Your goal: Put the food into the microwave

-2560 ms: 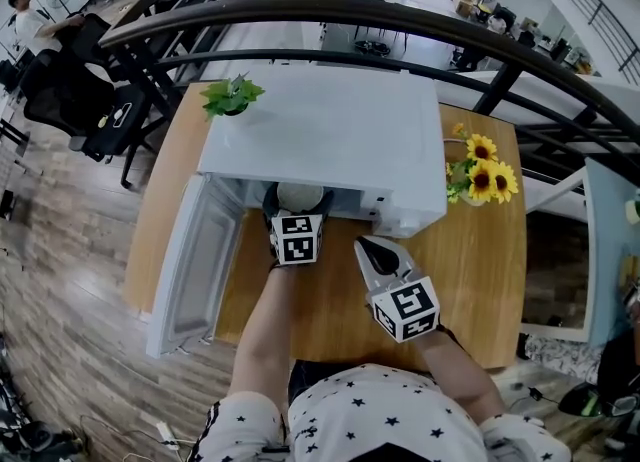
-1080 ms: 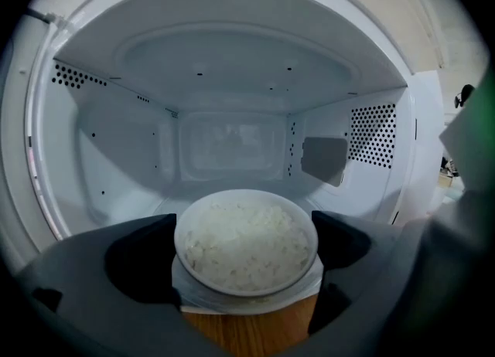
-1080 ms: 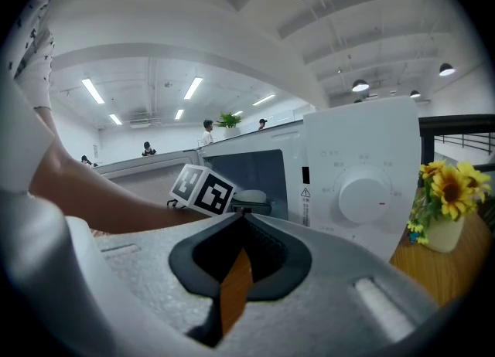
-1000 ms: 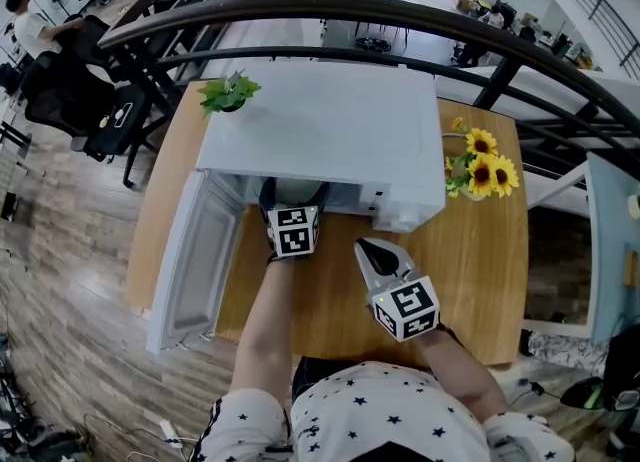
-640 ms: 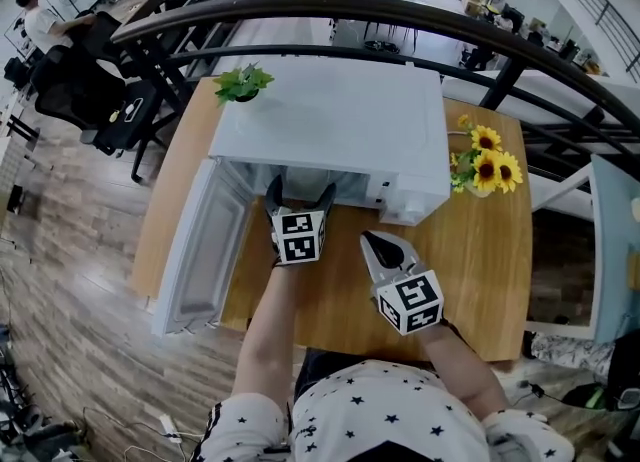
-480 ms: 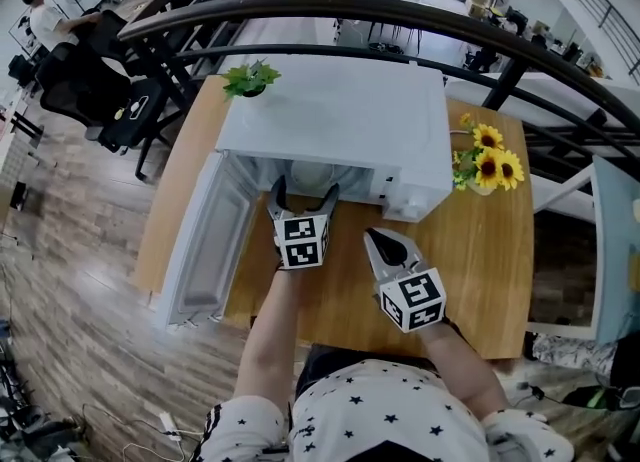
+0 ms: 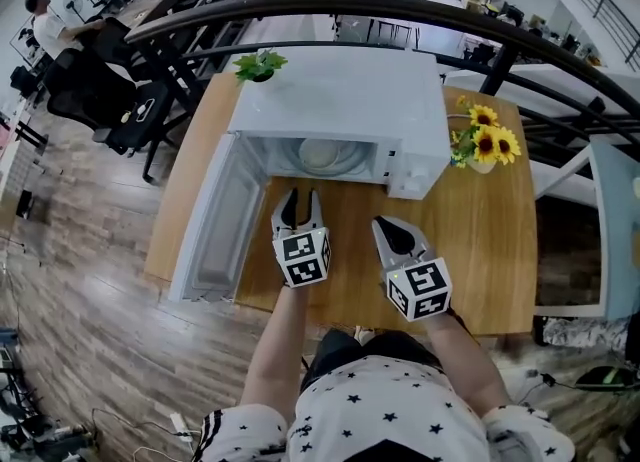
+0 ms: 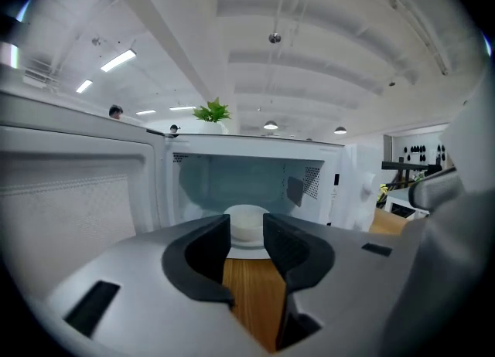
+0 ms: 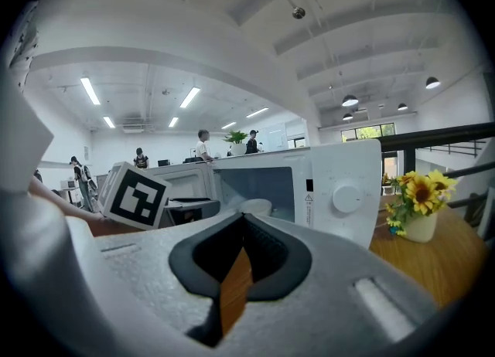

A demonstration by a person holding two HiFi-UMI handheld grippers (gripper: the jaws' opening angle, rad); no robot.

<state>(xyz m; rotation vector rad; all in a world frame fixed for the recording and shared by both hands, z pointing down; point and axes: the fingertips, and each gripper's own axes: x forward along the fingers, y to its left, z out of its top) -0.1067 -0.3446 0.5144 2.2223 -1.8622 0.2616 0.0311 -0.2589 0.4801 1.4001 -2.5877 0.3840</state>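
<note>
Head view shows a white microwave (image 7: pixel 340 100) set on a wooden bench (image 7: pixel 490 260). Its door (image 7: pixel 212 225) is swung wide open to the left. The food is seen as a pale bowl (image 7: pixel 322 153) placed inside the microwave, near the middle.

The left gripper (image 7: pixel 300 195) is held over the bench, just in front of the open microwave and apart from the bowl. Its jaws are being closed, and a small gap is left between them. Nothing is held there. In the left gripper view, only the wood of the bench is seen through the gap, with the bowl further back inside the microwave.

The right gripper (image 7: pixel 382 222) is held beside the left one, on its right. It is pointed at the front of the microwave, near the round knob (image 9: pixel 348 193). Its jaws are pressed together at the tips, and nothing is held in them.

A small green plant (image 7: pixel 260 65) is placed on top of the microwave, at the back left corner. Yellow sunflowers (image 7: pixel 482 140) are set on the bench, just beside the right side of the microwave.
</note>
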